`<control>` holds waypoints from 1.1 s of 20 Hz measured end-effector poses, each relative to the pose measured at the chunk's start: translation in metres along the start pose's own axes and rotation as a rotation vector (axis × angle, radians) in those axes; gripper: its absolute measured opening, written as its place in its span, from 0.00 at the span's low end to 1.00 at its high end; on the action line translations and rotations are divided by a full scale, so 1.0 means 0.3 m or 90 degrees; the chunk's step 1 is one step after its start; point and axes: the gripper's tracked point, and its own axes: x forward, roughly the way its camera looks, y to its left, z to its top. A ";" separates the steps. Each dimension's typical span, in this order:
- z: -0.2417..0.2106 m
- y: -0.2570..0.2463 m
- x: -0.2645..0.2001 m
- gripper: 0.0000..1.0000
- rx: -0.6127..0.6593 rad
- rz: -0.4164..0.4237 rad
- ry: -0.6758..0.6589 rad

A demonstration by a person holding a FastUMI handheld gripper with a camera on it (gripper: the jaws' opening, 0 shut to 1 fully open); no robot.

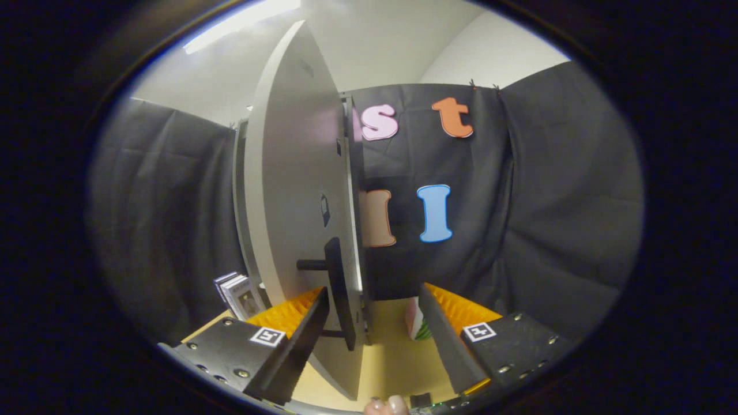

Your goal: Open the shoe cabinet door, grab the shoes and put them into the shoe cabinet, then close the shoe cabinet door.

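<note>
- The claw (375, 323) stands open, its two fingers spread wide, with the dark bar handle (340, 291) of the cabinet door (294, 190) sitting between them, closer to the left finger (300, 340).
- Neither finger seems to press on the handle; I'd say it is hooked or nudged, not clamped.
- The door is swung out edge-on towards us, so the step in hand looks like working the door, though which way it is going I cannot tell.
- To do it well, I'd keep the fingers level with the handle and follow the door's arc around its hinge, instead of pulling straight, so the bar doesn't slip out.
- The cabinet (242, 230) itself is mostly hidden behind the door; whether shoes are inside I cannot tell.
- Some boxes (239, 294) stand on the pale surface (398, 357) just left of the door's foot.
- A small pink-and-green object (416, 323) sits beyond the fingers; too little shows to name it.
</note>
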 end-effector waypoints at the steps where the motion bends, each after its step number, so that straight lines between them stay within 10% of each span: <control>1: -0.006 0.026 0.010 0.97 0.003 0.011 0.000; 22: -0.071 0.714 0.302 0.97 0.006 0.022 -0.022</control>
